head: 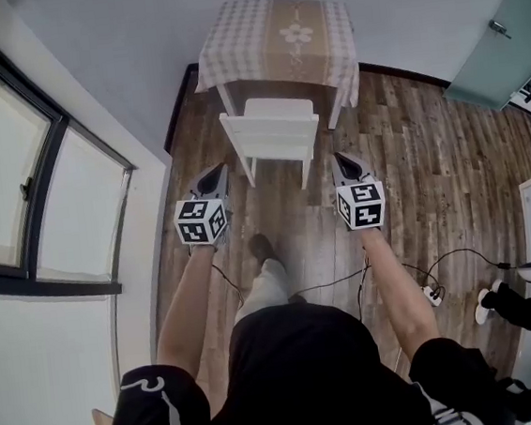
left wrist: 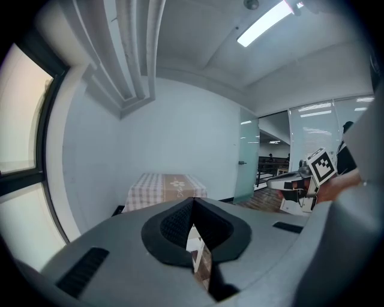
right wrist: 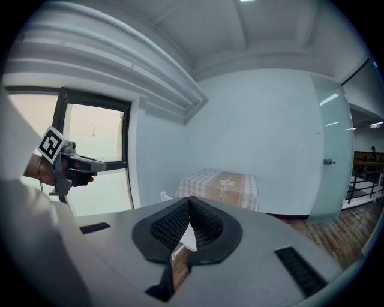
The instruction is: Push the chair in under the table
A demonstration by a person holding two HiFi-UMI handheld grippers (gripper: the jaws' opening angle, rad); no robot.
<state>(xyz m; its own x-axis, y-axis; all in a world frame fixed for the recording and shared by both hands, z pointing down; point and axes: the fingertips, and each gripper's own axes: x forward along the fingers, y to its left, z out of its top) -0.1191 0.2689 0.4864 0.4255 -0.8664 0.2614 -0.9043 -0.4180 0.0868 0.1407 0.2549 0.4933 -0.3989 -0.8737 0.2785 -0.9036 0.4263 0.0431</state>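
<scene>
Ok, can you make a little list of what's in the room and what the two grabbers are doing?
Chair: white slat-backed chair, standing before the table, back toward the person
Table: small table under a checked cloth, against the wall
Left gripper: shut, empty, short of the chair
Right gripper: shut, empty, short of the chair
Floor: dark wood planks

The wood floor (head: 419,143) carries a table (head: 224,98) at the wall, draped in a checked cloth (head: 296,34). A white chair (head: 271,133) stands just before it. Black cables (head: 460,251) trail over the boards.
</scene>
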